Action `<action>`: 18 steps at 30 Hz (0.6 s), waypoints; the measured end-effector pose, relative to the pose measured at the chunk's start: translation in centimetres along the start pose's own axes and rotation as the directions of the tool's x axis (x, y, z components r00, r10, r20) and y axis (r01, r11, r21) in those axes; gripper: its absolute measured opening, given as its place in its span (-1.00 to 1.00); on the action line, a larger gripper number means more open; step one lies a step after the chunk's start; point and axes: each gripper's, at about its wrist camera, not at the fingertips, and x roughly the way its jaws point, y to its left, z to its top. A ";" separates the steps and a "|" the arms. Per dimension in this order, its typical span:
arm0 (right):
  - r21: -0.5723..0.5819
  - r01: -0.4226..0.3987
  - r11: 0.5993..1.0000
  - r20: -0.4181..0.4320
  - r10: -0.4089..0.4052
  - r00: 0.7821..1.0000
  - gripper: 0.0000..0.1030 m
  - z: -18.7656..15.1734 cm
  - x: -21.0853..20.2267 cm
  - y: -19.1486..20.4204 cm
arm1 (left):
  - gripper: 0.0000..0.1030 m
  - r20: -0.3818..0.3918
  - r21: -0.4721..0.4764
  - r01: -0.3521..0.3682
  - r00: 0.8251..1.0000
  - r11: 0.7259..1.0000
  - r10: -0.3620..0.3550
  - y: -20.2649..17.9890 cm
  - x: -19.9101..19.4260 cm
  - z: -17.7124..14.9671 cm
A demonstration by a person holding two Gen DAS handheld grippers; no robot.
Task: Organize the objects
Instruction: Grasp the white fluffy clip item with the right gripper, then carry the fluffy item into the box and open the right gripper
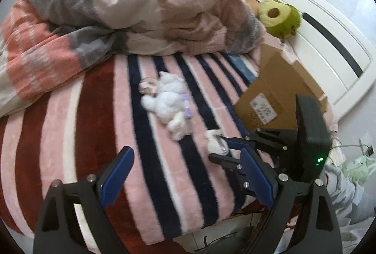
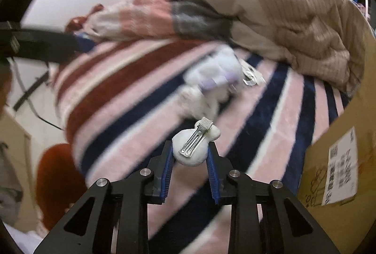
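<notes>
My right gripper (image 2: 189, 155) is clamped on a white fluffy hair clip (image 2: 193, 146), metal clasp facing up, hanging over the striped blanket (image 2: 131, 94) just short of the white plush toy (image 2: 215, 80). My left gripper (image 1: 185, 174) has its fingers wide apart with nothing between them, low over the blanket near its front edge, where the blanket drops off to the floor. There's a fair stretch of bare blanket between the plush toy and that edge. Behind the toy, the bunched-up quilt (image 1: 131, 7) blocks that side, and the cardboard box (image 1: 279, 87) walls off the right. A green avocado plush (image 1: 279, 16) sits beyond the box, partly tucked behind the quilt. The box has a white label (image 2: 342, 167) with a QR-type code, but the print's too blurry to read. The plush toy is smeared in my right view too.
</notes>
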 end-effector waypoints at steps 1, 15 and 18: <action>-0.010 -0.017 1.000 0.010 0.017 1.000 -0.55 0.5 -0.5 0.3 | 0.75 0.001 0.010 0.020 1.000 1.000 -0.020 -0.5 0.0 0.2; -0.155 -0.083 0.984 0.138 0.105 0.985 -0.55 4.8 -8.8 1.9 | -0.05 0.005 0.098 0.172 0.985 0.980 -0.174 -6.2 -0.9 3.4; -0.164 -0.069 0.984 0.155 0.094 0.983 -0.55 4.8 -10.2 1.1 | -0.14 -0.004 0.120 0.198 0.980 0.973 -0.199 -7.9 -0.5 4.4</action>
